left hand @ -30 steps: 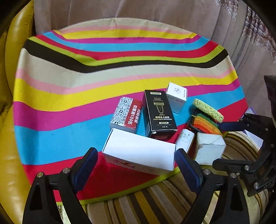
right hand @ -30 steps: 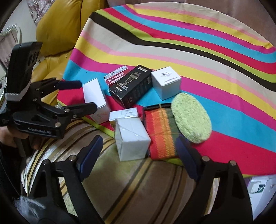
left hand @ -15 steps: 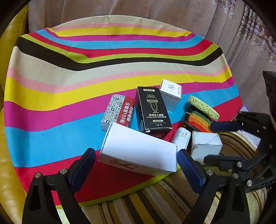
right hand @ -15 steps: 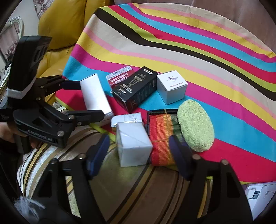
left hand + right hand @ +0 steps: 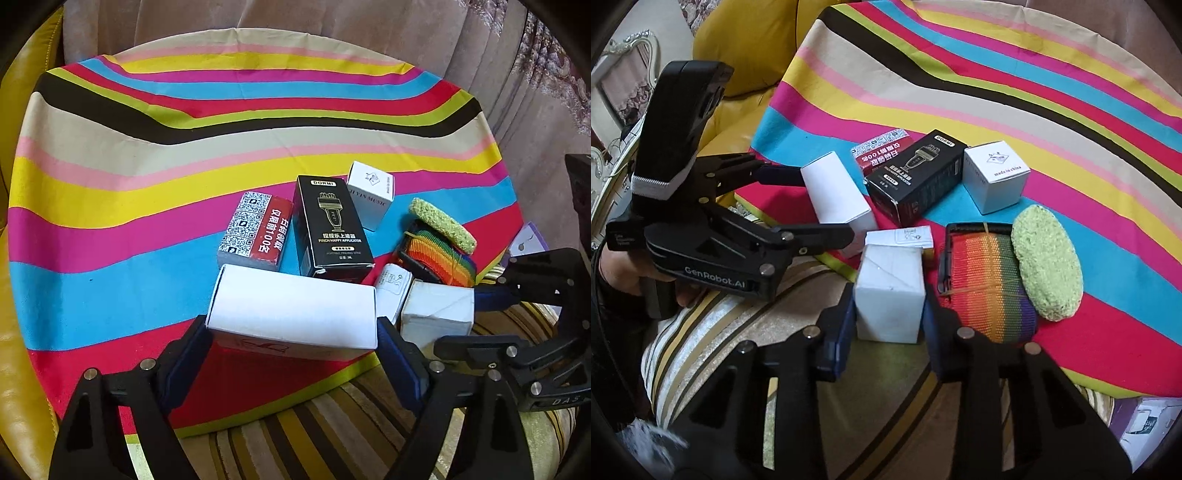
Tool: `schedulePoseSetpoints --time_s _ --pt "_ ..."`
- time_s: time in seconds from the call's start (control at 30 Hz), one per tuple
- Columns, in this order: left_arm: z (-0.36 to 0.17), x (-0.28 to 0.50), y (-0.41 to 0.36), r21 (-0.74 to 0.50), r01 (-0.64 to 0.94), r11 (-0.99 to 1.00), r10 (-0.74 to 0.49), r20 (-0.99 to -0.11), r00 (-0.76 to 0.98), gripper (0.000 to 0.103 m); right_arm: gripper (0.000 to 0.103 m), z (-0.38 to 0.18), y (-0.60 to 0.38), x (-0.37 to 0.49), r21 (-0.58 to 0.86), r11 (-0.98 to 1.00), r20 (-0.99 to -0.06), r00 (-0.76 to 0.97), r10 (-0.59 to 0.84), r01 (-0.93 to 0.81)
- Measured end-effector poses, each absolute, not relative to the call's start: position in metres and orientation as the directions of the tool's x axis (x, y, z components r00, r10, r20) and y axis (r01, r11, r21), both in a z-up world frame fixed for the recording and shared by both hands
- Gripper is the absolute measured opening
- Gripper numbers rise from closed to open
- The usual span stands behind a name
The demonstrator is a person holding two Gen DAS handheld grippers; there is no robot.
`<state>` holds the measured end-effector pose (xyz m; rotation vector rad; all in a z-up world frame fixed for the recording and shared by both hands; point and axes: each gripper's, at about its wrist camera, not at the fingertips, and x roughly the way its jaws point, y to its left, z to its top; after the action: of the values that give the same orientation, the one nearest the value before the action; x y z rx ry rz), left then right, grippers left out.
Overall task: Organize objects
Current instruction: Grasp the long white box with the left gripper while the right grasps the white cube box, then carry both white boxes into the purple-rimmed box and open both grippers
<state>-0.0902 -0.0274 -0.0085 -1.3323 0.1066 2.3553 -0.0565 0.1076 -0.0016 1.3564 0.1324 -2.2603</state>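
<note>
While the long white cardboard box (image 5: pixel 295 306) lies flat with its long axis running crosswise between the two fingers of the left tool (image 5: pixel 293 354), that tool's jaws are closing on it, the blue pads at the box's two short ends; whether they already press cannot be told. This box sits at the near edge of the striped cloth-covered worktop (image 5: pixel 147 184), partly over the rim.

The right tool (image 5: pixel 889 314) is clamped on the small white cube-like carton (image 5: pixel 888 291), which stands upright just off the worktop's edge, above a striped cushion (image 5: pixel 738 332); its pads bear on the carton's left and right faces.

Six boxes can be counted in all: the long white one, the gripped small carton, a smaller white packet (image 5: pixel 905 238) lying just behind that carton, a black rectangular box with gold print (image 5: pixel 330 225) lying flat with its long axis pointing away from the left tool, a red-and-white box with QR codes (image 5: pixel 255 230) parallel and just beside it, and a white cube with a printed logo (image 5: pixel 371 194) touching the black box's far corner.

There is one rainbow-striped woven strap roll (image 5: pixel 988 284) and one green oval scouring pad (image 5: pixel 1047 262) leaning on it, both to the right of the gripped carton.
</note>
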Motion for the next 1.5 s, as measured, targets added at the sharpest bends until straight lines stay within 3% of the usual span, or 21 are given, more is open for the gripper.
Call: schedulePoseSetpoints --time_s 0.6,1.17,1.5 --pt "0.023 -0.035 -0.021 -0.114 -0.297 -0.948 0.268 -0.791 -0.551 0.087 0.038 0.018 0.138 -0.022 0.231 -0.873 -0.792 -0.437 -0.425 0.430" --pt "0.037 -0.012 0.089 -0.141 -0.469 -0.872 0.391 -0.777 -0.494 0.087 0.038 0.034 0.252 0.025 0.329 -0.920 -0.726 -0.566 -0.391 0.214" --pt "0.041 -0.010 0.170 -0.162 -0.596 -0.787 0.477 -0.772 -0.419 0.087 0.038 0.030 0.337 0.057 0.349 -0.937 -0.722 -0.634 -0.276 0.010"
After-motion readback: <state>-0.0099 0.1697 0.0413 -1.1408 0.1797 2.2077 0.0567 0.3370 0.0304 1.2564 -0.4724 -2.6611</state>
